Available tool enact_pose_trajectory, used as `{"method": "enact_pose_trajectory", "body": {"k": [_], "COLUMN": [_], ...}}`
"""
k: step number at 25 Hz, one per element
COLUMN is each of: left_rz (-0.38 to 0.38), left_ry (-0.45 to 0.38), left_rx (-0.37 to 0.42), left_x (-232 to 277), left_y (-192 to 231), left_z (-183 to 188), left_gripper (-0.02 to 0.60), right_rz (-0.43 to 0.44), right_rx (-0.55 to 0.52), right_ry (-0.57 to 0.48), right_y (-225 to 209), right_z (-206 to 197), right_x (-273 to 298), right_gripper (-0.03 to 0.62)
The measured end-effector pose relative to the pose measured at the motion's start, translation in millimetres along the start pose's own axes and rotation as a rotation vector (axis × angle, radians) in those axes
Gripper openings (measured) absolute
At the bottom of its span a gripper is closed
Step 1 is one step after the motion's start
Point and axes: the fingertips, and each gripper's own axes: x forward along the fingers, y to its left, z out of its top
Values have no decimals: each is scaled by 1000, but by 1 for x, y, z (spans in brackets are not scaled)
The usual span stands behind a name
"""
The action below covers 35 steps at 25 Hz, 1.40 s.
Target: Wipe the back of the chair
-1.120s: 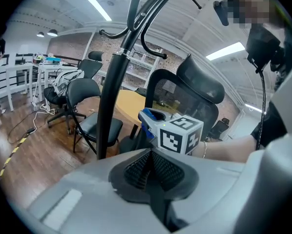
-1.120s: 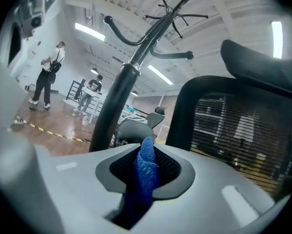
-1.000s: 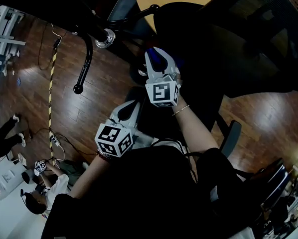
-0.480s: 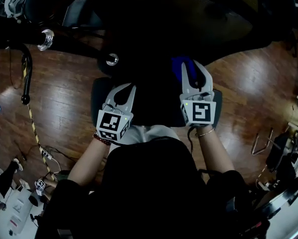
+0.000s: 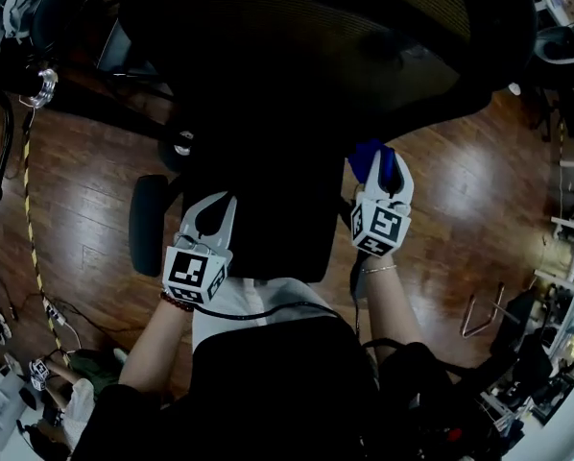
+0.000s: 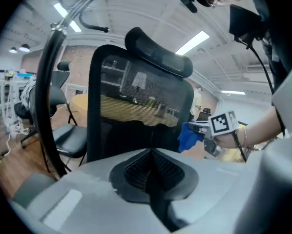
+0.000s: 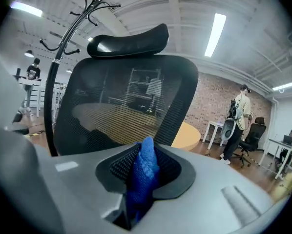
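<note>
The chair's black mesh back (image 5: 297, 56) fills the top of the head view, with its headrest (image 7: 129, 42) above it in the right gripper view. My right gripper (image 5: 383, 166) is shut on a blue cloth (image 5: 369, 159) and sits at the right edge of the chair back. That cloth (image 7: 143, 172) sticks up between the jaws, a short way from the mesh (image 7: 121, 106). My left gripper (image 5: 215, 209) is lower on the left, behind the chair, shut with nothing in it. From the left gripper view the chair back (image 6: 136, 111) stands ahead, with the right gripper (image 6: 204, 128) and cloth (image 6: 187, 136) beside it.
A black coat-rack pole (image 6: 48, 96) stands left of the chair. The chair's armrest (image 5: 148, 224) juts out at left. A round wooden table (image 7: 185, 135) lies beyond the mesh. Another chair (image 6: 70, 138) and a standing person (image 7: 239, 121) are farther off. A cable (image 5: 33, 219) runs over the wood floor.
The view has swung so the chair back is now straight ahead. My right gripper has risen with the cloth to the back's right edge; my left gripper has dropped lower left.
</note>
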Motion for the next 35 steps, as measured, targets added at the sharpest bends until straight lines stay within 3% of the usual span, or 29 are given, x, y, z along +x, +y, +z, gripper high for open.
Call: {"method": "enact_pose_trajectory", "body": {"k": [4,7,12,15,19,22,26,29,32,35], "left_rz": [74,109,83,89,56,46,22,-4,-13,-31], "left_ry": [-26,-33,-14,-12,-23,-19,-8,1,-2,5], "left_rx": [-79,-150,-166,-183,-193,-190,-222,-216,-229,-227], "left_x": [-12,-26,-30,-34,-42,-42,-44,-45,-53,-58], "left_y": [10,18,26,39,46,62,72,75,84,89], "left_z": [-18,-36,-59,-65,-64,-71,-82,-82,-80,-82], "left_gripper": [8,8,8,8,8,8,8,8,8,8], "right_rz": [-49,-84,-13,-52,58,20,77,47,113,96], "right_rx": [-110,-158,-229,-197,-212,-164,-135,-91,-108,-66], "right_ry": [65,34,-51,-96,-146,-180,-199,-235,-298,-299], "right_y": [-3,5,45,60,112,135,182,197,240,263], "right_z": [-27,-33,-39,-36,-29,-25,-21,-14,1,4], "right_x": [37,45,52,56,58,64,69,71,70,72], "right_gripper": [77,77,74,66,66,66,68,77,77,80]}}
